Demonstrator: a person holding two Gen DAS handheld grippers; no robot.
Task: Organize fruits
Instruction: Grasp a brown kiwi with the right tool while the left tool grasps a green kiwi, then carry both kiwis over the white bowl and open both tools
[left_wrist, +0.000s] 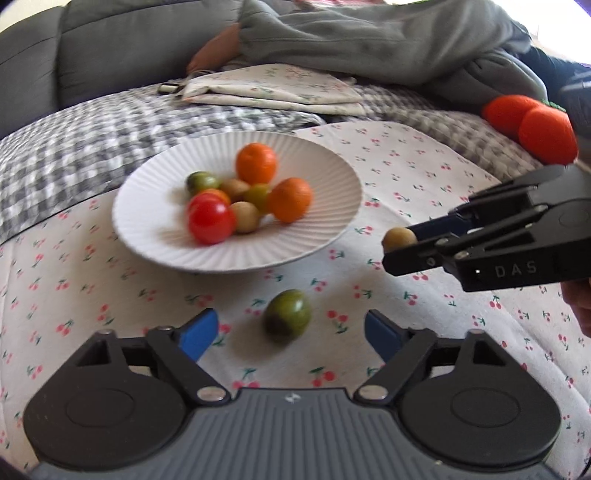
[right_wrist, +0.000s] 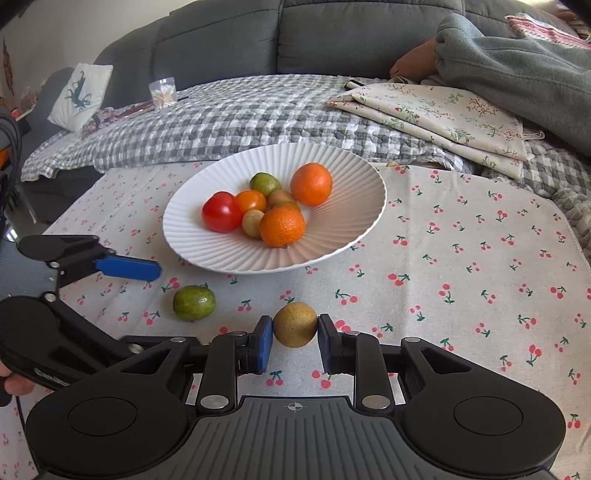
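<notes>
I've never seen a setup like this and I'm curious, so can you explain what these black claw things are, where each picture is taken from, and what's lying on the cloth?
The black claws are two hand-held grippers, one in each of a person's hands. Each carries a wide-angle camera looking forward along its two blue-tipped fingers.

The left wrist view shows the left gripper open, with a loose green fruit on the cherry-print cloth just ahead of it. The right wrist view shows the right gripper closed on a small yellow-brown fruit.

Behind them sits a white ribbed plate holding oranges, a red tomato and several small green and tan fruits. The job appears to be gathering the fruit onto that plate.
</notes>
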